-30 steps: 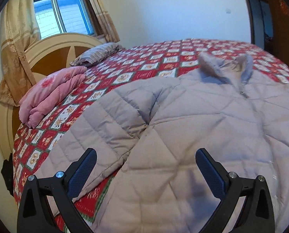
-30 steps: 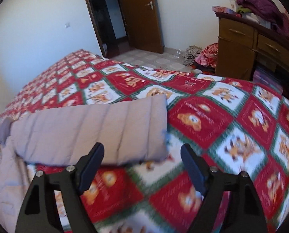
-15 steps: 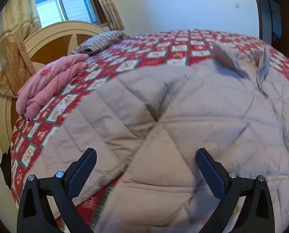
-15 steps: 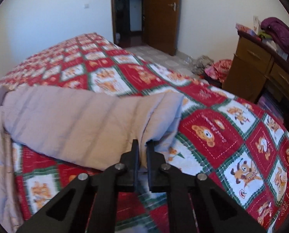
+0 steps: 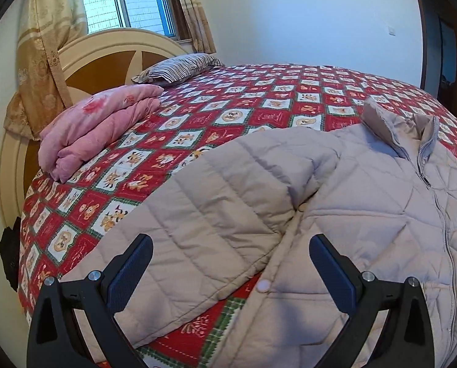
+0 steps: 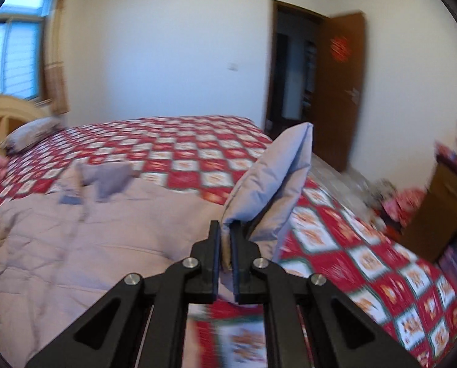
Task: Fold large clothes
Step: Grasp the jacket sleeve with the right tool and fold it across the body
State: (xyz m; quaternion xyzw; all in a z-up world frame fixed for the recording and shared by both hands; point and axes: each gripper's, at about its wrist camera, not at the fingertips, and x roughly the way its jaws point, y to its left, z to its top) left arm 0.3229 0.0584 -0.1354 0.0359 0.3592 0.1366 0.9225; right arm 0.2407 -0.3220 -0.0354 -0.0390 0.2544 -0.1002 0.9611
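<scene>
A large beige quilted jacket (image 5: 366, 224) lies front up on the red patterned bed (image 5: 259, 107), collar at the far side. Its left sleeve (image 5: 203, 233) rests flat beside the body. My left gripper (image 5: 228, 270) is open and empty, hovering over that sleeve and the jacket's side edge. My right gripper (image 6: 225, 245) is shut on the cuff of the jacket's right sleeve (image 6: 274, 178) and holds it lifted off the bed, over the jacket body (image 6: 90, 245).
A folded pink blanket (image 5: 96, 128) and a striped pillow (image 5: 179, 67) lie by the headboard (image 5: 105, 58). A wooden dresser (image 6: 440, 208) with clutter on the floor stands right of the bed. An open door (image 6: 335, 92) is beyond.
My right gripper closed on the sleeve cuff and has lifted it up, swinging it left toward the jacket body. My left gripper stayed open and drifted slightly over the left sleeve.
</scene>
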